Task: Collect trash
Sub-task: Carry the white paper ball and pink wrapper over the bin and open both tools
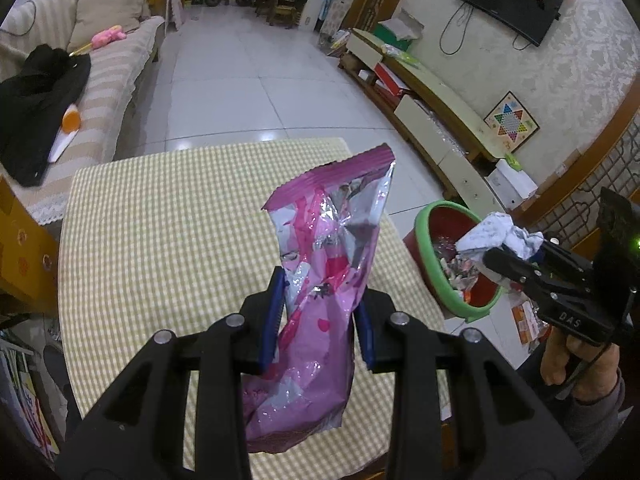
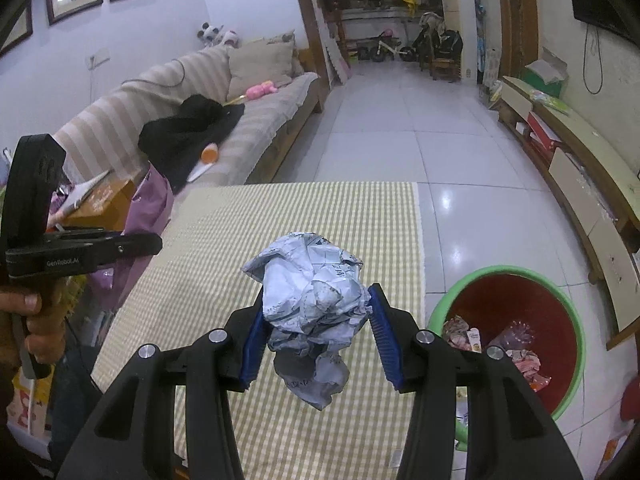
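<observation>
Holding two items, both lifted off the table. Left gripper (image 1: 320,320): clamped on a pink foil snack bag (image 1: 320,280), upright between the blue pads, above the table. Right gripper (image 2: 316,332): clenched round a crumpled paper ball (image 2: 312,304), carried at the table's right edge, near the bin.

Bin (image 2: 576,320): red bucket with green rim, on the floor just beside the table; wrappers already lie inside. Judgement: collection well advanced; both pieces picked up, neither yet dropped. Remaining: move each over the bin and release. No other litter shows on the table.

Surface: table (image 1: 160,240) under a yellow-and-white checked cloth.

Room: white tiled floor; striped sofa (image 2: 240,120) with cushions, black garment, pink toy; low TV cabinet and wall television at right; child's bike in the far hallway.
</observation>
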`<action>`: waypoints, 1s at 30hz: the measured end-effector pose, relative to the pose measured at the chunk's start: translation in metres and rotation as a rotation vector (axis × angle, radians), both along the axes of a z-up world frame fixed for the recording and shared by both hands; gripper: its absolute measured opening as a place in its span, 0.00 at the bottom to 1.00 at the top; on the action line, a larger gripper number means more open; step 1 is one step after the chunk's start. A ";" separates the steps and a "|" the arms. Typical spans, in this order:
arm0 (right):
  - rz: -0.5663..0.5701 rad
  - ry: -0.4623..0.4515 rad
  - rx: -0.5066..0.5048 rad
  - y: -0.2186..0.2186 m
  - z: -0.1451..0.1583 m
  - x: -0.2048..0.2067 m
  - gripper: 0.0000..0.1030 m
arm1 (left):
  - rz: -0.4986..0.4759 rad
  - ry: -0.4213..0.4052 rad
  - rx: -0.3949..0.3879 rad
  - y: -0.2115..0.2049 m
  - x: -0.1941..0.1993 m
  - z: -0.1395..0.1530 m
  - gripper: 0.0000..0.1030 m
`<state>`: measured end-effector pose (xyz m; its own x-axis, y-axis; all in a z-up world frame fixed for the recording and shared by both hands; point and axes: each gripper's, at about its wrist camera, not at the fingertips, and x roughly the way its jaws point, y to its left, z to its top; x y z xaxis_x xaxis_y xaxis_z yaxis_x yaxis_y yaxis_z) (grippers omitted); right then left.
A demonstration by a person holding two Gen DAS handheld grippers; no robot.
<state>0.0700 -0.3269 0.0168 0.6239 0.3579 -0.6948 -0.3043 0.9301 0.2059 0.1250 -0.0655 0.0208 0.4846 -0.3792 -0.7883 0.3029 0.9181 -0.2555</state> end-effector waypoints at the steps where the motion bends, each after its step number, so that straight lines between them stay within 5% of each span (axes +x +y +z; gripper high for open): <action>1: -0.004 -0.004 0.003 -0.003 0.002 -0.001 0.45 | -0.006 -0.004 -0.001 -0.006 0.001 0.002 0.30; 14: -0.132 -0.049 0.029 -0.079 0.024 -0.002 0.45 | -0.140 -0.013 -0.020 -0.103 0.021 0.005 0.30; 30: -0.322 0.033 0.023 -0.200 0.002 0.003 0.45 | -0.329 0.031 -0.077 -0.240 0.033 -0.025 0.30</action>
<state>0.0730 -0.5267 0.0186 0.6851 0.1614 -0.7103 0.0123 0.9725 0.2328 0.1580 -0.3057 -0.0038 0.3026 -0.5701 -0.7638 0.5711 0.7500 -0.3336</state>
